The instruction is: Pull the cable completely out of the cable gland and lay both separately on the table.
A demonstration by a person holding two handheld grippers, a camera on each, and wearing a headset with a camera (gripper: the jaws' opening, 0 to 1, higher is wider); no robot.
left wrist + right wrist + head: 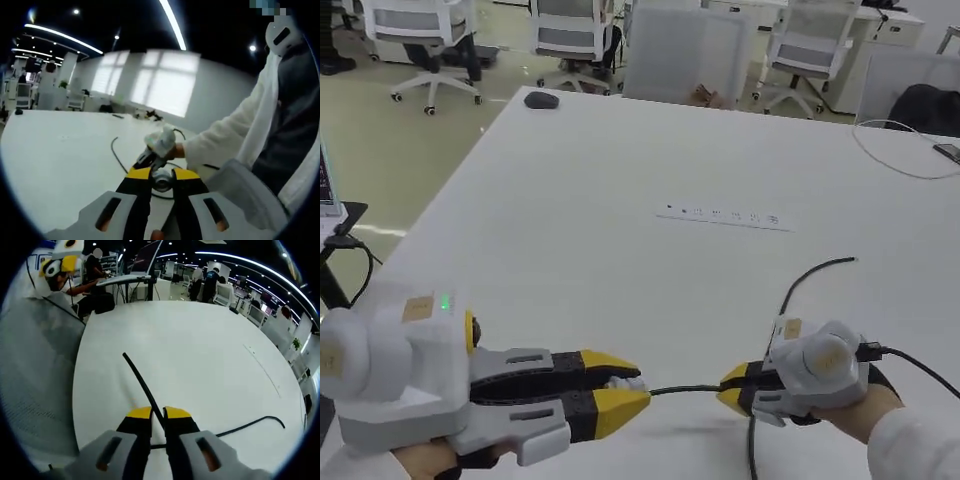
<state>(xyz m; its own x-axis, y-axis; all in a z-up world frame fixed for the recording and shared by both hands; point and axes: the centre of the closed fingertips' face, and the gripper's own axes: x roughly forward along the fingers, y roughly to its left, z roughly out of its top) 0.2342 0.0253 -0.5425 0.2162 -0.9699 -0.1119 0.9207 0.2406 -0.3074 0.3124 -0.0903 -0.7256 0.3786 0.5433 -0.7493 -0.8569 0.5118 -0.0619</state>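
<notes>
The yellow-tipped fingers (140,173) of the left gripper (620,388) are pinching the small pale round cable gland (161,179) just above the white bench (620,200). The right gripper (728,388) is facing it, its fingers (177,413) squeezing the thin black cable (690,389), whose slack is trailing across the bench behind. Whether the cable's tip is clear of the gland I cannot tell. If it is not, pulling off the gland's axis risks binding it. The thin, smooth cable could also end up sliding through the fingers instead of drawing out.
</notes>
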